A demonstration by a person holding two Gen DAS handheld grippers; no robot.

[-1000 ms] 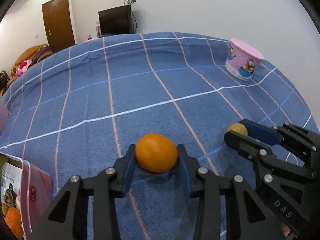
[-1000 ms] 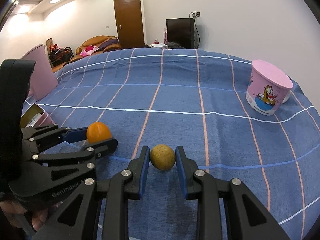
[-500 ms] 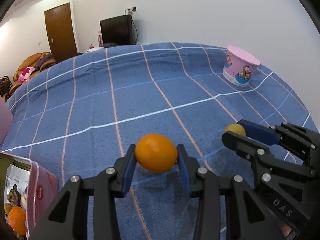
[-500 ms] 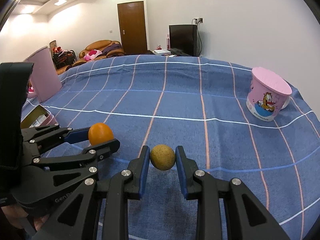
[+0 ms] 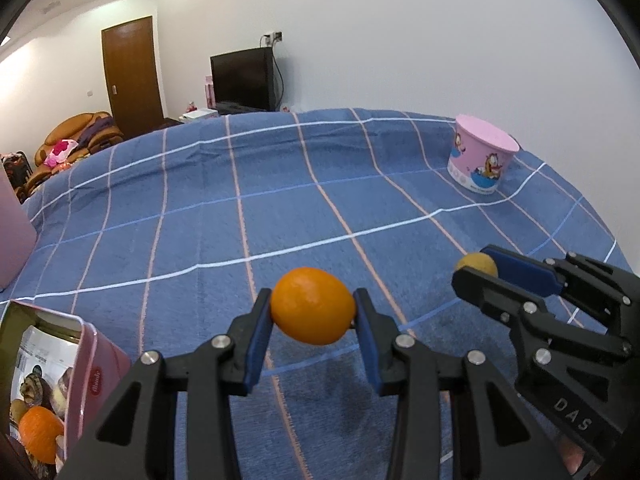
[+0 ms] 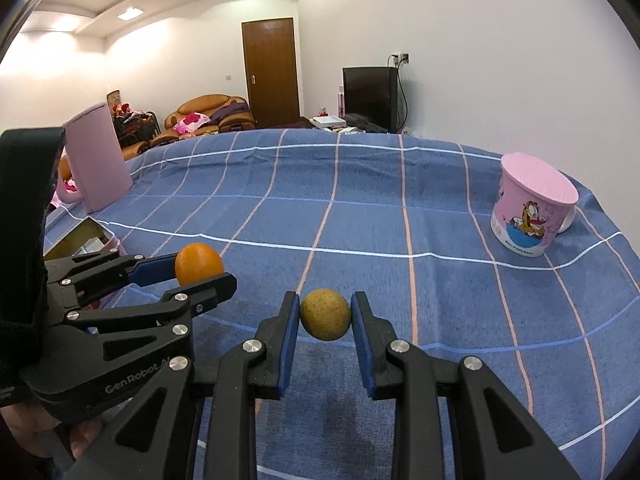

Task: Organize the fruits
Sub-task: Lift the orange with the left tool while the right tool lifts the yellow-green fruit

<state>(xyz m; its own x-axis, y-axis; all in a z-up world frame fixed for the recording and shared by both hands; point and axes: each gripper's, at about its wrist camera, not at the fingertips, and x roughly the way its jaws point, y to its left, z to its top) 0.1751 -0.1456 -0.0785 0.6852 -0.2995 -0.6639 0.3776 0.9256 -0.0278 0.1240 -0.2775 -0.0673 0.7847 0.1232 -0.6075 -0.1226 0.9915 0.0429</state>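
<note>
1. Left wrist view: the left gripper is clamped on a smooth, round orange fruit, blue pads pressing both sides. Compared with a second ago, more wall and door show above the blue checked cloth, so the grip has tipped up, and the fruit looks clear of the cloth — a lift seems under way. At lower left, the open pink tin box already holds one more orange fruit; I judge that's the destination.

2. Same view, right side: the right gripper pinches a small yellow-brown speckled fruit. Far off stands a pink cartoon-printed cup, upside down.

3. Right wrist view: the right gripper is closed tight on that speckled fruit, also apparently raised. The left gripper carries its orange alongside, just apart.

4. Count: two grippers, both loaded; two oranges visible, one speckled fruit, one cup, one tin box, and one tall pink container at the far left.
</note>
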